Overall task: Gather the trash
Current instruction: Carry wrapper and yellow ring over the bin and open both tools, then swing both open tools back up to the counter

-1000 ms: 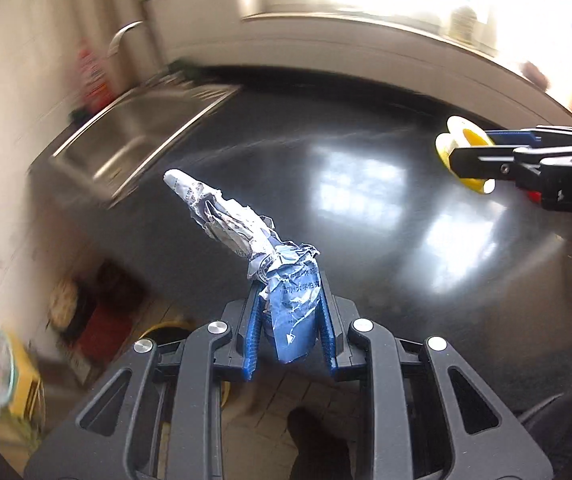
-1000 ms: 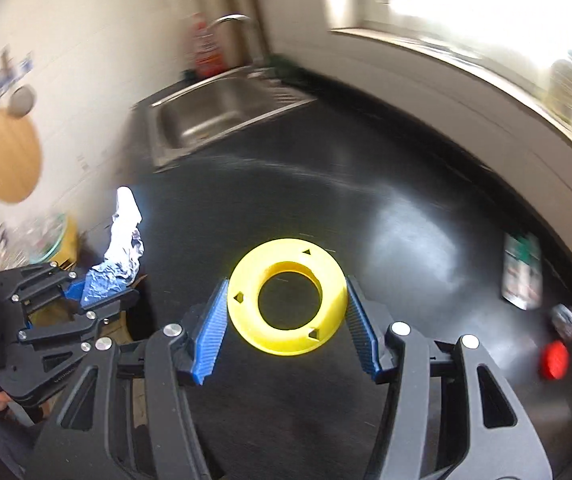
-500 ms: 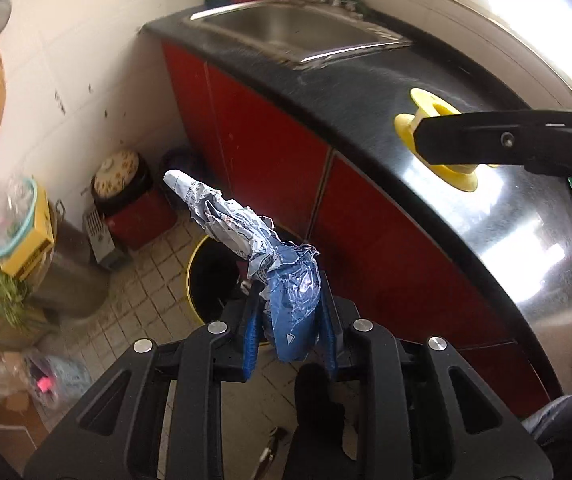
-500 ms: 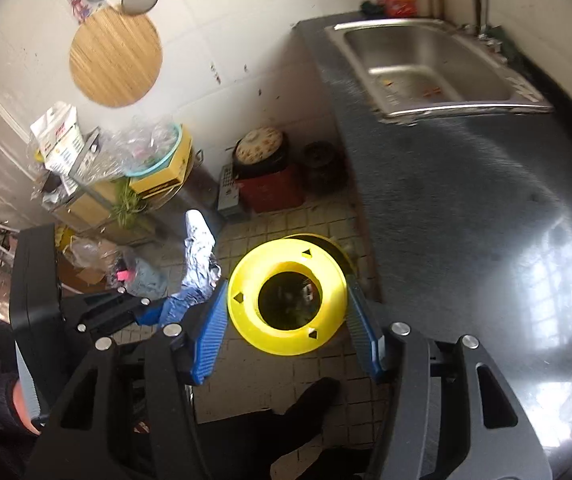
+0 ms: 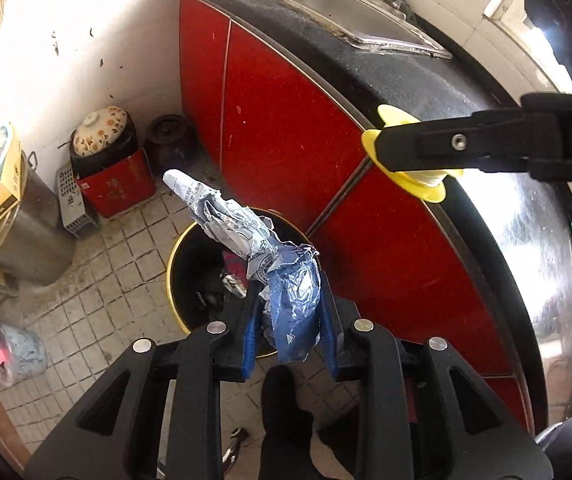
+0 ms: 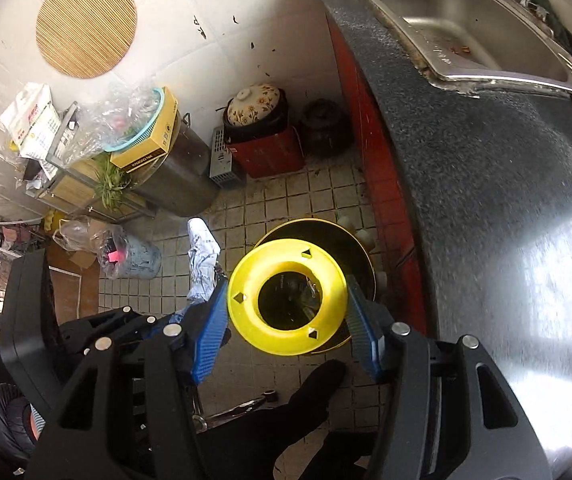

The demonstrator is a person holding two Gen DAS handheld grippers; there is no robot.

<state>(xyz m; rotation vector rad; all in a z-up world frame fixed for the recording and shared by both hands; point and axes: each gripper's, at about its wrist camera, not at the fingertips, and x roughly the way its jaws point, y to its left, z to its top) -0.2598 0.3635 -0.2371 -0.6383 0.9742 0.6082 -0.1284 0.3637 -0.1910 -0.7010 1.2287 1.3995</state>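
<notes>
Left tool (image 5: 290,334) pinches crumpled wrapper (image 5: 245,248), right tool (image 6: 286,312) clamps yellow spool (image 6: 286,302), both above the bin (image 5: 173,276) beside the surface (image 6: 486,200).

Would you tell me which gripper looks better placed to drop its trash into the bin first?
Probably right: its yellow spool hangs directly over the bin, whereas the left's crumpled wrapper sits nearer the rim.

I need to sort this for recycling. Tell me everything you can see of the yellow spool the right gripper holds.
The round yellow plastic spool has two flat flanges around a wide open core, with small diamond cut-outs in the near flange. It looks empty of thread. The right gripper is shut on its sides with blue pads. It hangs above the yellow-rimmed black bin on the floor.
</notes>
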